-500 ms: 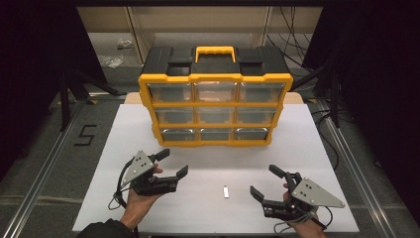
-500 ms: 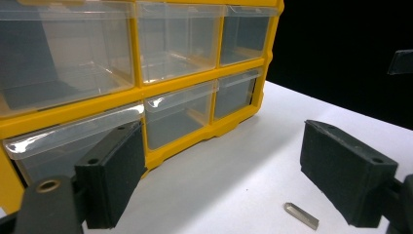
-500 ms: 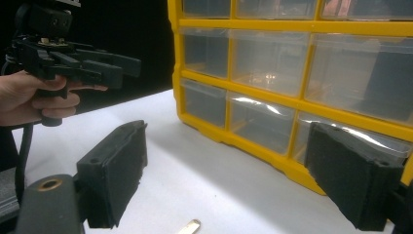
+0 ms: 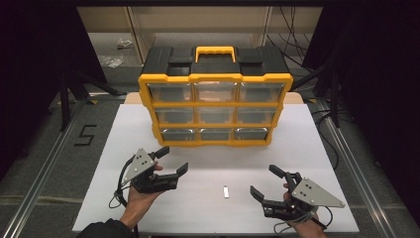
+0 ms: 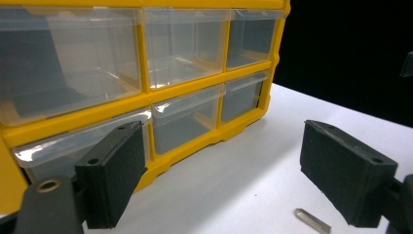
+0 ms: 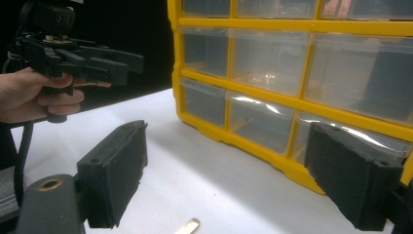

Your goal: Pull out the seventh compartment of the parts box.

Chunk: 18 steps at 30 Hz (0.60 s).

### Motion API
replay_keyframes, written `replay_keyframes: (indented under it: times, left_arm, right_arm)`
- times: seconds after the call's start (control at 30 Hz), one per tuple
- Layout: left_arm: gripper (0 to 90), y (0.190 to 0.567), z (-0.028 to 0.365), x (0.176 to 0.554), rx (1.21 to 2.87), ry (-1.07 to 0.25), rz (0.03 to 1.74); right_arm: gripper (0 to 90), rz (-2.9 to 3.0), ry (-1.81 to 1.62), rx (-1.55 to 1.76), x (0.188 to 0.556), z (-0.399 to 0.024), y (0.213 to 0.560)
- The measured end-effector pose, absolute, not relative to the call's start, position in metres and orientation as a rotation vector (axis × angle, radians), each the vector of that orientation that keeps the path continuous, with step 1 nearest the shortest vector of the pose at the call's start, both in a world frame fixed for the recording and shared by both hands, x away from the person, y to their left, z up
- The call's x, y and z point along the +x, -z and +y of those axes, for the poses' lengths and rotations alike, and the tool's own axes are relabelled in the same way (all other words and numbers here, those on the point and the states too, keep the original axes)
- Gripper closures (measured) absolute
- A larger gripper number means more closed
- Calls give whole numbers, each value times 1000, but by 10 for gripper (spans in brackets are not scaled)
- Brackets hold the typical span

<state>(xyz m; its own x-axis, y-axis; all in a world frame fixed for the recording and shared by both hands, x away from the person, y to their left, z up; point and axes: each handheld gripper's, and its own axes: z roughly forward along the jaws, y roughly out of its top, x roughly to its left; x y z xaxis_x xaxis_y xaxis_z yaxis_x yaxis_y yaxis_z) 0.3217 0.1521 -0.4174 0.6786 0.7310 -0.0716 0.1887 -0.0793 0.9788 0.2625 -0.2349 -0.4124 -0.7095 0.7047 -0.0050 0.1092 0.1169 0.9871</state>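
Note:
A yellow and black organizer (image 4: 215,109) with several clear drawers stands at the back of the white table (image 4: 307,148); all drawers look pushed in. A small silvery metal bit (image 4: 226,191) lies flat on the table near the front. My left gripper (image 4: 173,159) is held in a hand left of the bit, open, nothing between its jaws. My right gripper (image 4: 263,180) hovers to the right of the bit, also open and empty. The left gripper view has its pads (image 5: 114,175) wide apart, facing the organizer (image 5: 146,97), with the bit (image 5: 311,220) low right. The right gripper view shows the bit (image 6: 189,225) between its spread pads (image 6: 117,170).
The table's front edge is close to both hands. A metal frame rail (image 4: 44,163) runs along the floor at left, and cables (image 4: 327,124) trail at right. In the right gripper view the left gripper (image 6: 129,68) hangs at upper left.

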Motion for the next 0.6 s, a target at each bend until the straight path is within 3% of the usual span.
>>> replay_keyframes:
  times: [0.4, 0.6]
  left_arm:
    - [165, 416, 150, 322, 1624, -542, 761]
    - [174, 415, 143, 319, 1715, -662, 681]
  right_arm:
    - [168, 1921, -1635, 780, 262, -235, 412]
    - [172, 1926, -1631, 777, 262, -234, 413]
